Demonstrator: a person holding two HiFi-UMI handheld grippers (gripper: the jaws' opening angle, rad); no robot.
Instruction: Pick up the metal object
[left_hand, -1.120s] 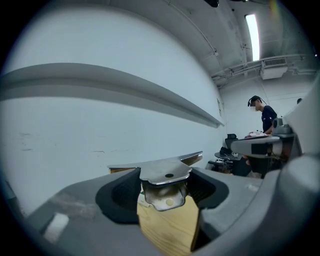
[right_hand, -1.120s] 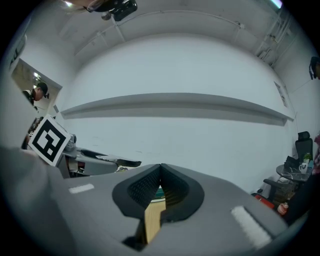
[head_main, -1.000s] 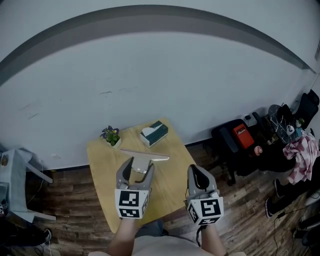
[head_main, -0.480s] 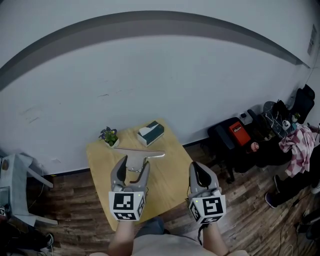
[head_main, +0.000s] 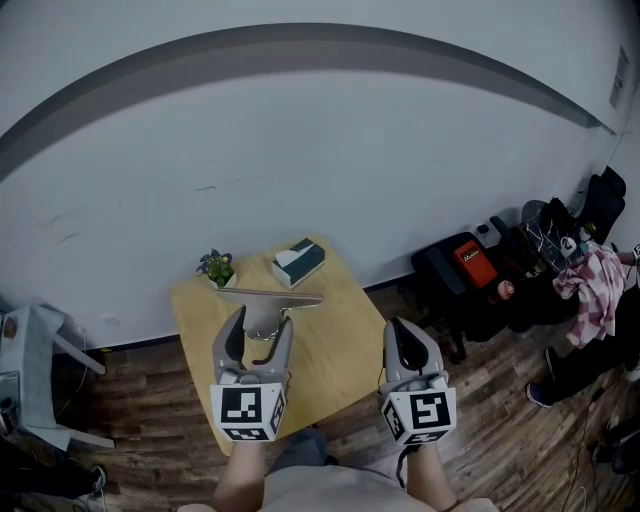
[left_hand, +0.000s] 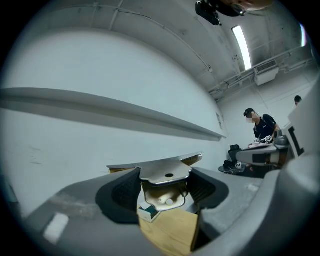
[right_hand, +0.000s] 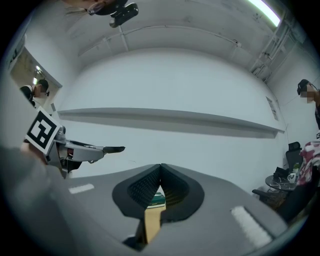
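The metal object (head_main: 270, 298) is a flat silvery bracket with a long top strip and a hole in its plate. My left gripper (head_main: 261, 320) is shut on it and holds it in the air above the yellow wooden table (head_main: 340, 340). In the left gripper view the metal object (left_hand: 165, 172) spans the gap between both dark pads, with the left gripper (left_hand: 164, 186) closed round its lower tab. My right gripper (head_main: 400, 328) hangs over the table's right edge, shut and empty. Its pads meet at the right gripper's tip (right_hand: 160, 167).
A green-and-white tissue box (head_main: 298, 262) and a small potted plant (head_main: 217, 268) stand at the table's far edge by the white wall. A grey chair (head_main: 30, 370) is on the left. Bags and clothes (head_main: 470, 265) lie on the wood floor at the right.
My left gripper has drifted slightly left and toward me with the metal object still in it. The right gripper has barely moved.
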